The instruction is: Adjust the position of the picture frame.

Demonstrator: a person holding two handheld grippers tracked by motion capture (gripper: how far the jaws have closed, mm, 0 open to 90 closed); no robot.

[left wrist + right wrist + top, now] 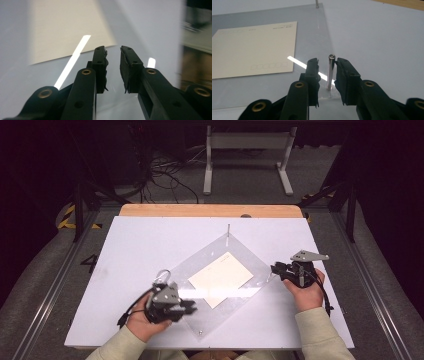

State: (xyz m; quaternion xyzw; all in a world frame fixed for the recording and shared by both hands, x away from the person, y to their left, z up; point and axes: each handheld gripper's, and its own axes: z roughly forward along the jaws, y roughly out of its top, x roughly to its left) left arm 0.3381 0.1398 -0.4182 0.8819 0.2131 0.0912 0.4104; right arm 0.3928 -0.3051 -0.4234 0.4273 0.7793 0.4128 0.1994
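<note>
right gripper (327,67) is straddling the metal post (331,72) at the clear sheet's (250,257) corner, jaws ajar, not pinching; left gripper (113,70) is hovering slightly open, empty, above the card (220,279), lifting seemingly not begun.

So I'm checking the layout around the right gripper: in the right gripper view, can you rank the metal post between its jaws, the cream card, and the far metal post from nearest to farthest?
From the right gripper:
1. Near metal post, upright between the jaws, at the clear sheet's corner.
2. Cream card, to the left under the sheet.
3. Far metal post, at the sheet's top corner.
</note>
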